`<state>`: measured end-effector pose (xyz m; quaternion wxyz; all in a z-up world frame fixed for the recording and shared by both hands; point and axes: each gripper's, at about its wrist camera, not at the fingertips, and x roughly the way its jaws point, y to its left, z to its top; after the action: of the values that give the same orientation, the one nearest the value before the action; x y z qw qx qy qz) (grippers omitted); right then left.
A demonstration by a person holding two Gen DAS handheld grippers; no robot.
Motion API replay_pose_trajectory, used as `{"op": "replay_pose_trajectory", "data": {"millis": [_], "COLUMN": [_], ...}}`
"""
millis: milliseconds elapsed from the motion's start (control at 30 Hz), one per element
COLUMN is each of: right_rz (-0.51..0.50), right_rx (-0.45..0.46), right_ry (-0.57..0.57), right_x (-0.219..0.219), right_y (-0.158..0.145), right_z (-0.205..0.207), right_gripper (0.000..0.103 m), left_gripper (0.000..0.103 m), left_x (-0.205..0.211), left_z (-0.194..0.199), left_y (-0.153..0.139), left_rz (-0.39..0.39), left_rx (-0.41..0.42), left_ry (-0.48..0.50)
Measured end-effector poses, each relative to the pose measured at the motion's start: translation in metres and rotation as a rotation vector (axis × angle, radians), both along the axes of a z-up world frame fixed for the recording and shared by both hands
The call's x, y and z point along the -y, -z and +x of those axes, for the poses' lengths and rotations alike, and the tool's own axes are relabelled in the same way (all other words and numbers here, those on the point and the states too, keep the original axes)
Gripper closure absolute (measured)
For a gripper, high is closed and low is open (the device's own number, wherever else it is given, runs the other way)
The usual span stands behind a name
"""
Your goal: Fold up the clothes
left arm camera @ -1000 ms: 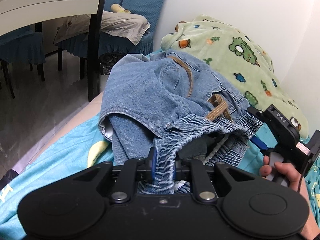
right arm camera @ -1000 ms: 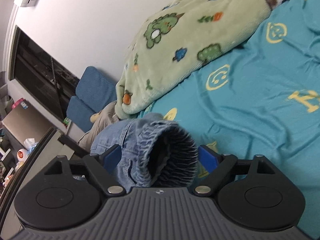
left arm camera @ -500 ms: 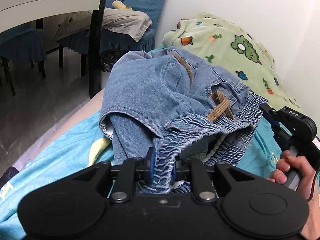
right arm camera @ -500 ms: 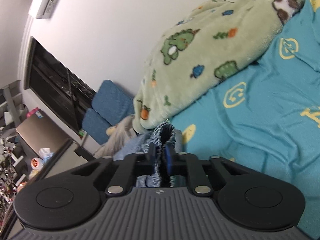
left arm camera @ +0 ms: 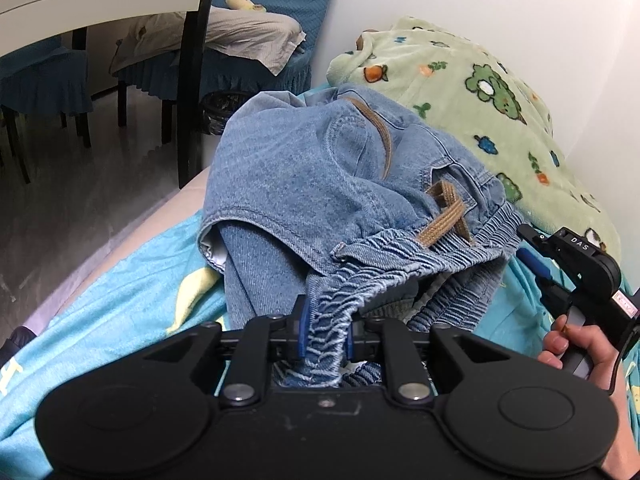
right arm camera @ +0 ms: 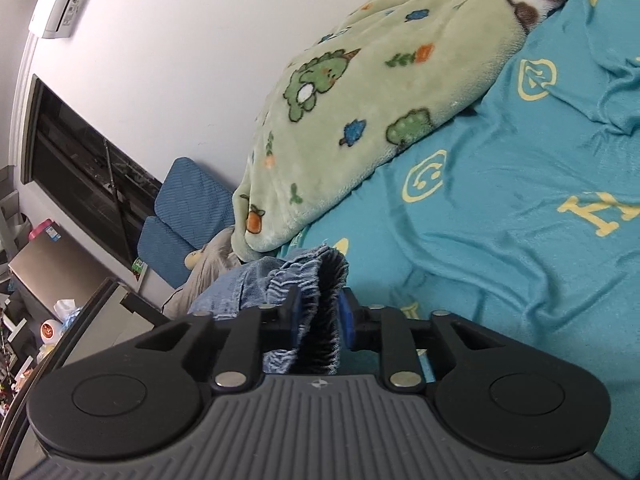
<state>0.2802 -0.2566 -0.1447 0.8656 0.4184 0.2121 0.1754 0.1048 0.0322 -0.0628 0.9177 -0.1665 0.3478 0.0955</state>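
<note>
Denim pants [left arm camera: 328, 184] are lying bunched on the teal bed sheet [right arm camera: 500, 208], near the green blanket [left arm camera: 460, 92] at the far right. Left claw [left arm camera: 325, 330] is pinching the elastic waistband [left arm camera: 400, 256] at its near end; right claw [right arm camera: 319, 322] is clamping the same waistband at its right end. No fold is showing yet: spreading flat and all folding are looking still ahead.

Left gripper [left arm camera: 325, 330]: matte black body, two round discs, silver screws, blue pads on the jaws. Right gripper [right arm camera: 319, 315]: same black build, grey ribbed plate, "DAS" in white lettering. Right hand [left arm camera: 576, 350]: bare skin.
</note>
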Motion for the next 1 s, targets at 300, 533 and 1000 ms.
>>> {"op": "replay_pose_trajectory", "data": {"millis": [300,533,1000], "right_rz": [0.096,0.03,-0.124], "right_rx": [-0.043,-0.065,0.06], "right_ry": [0.007,-0.12,-0.078], "right_x": [0.005,-0.023,-0.031], "right_y": [0.012,0.01,-0.028], "right_z": [0.002,0.017,0.009], "right_gripper": [0.022,0.022,0.087], "left_gripper": [0.089,0.089,0.07], "left_x": [0.0,-0.001,0.006], "left_z": [0.001,0.0,-0.002], "left_y": [0.001,0.002,0.005], "left_rz": [0.001,0.001,0.018], "left_rx": [-0.009,-0.012,-0.011], "left_ry": [-0.004,-0.004,0.033]}}
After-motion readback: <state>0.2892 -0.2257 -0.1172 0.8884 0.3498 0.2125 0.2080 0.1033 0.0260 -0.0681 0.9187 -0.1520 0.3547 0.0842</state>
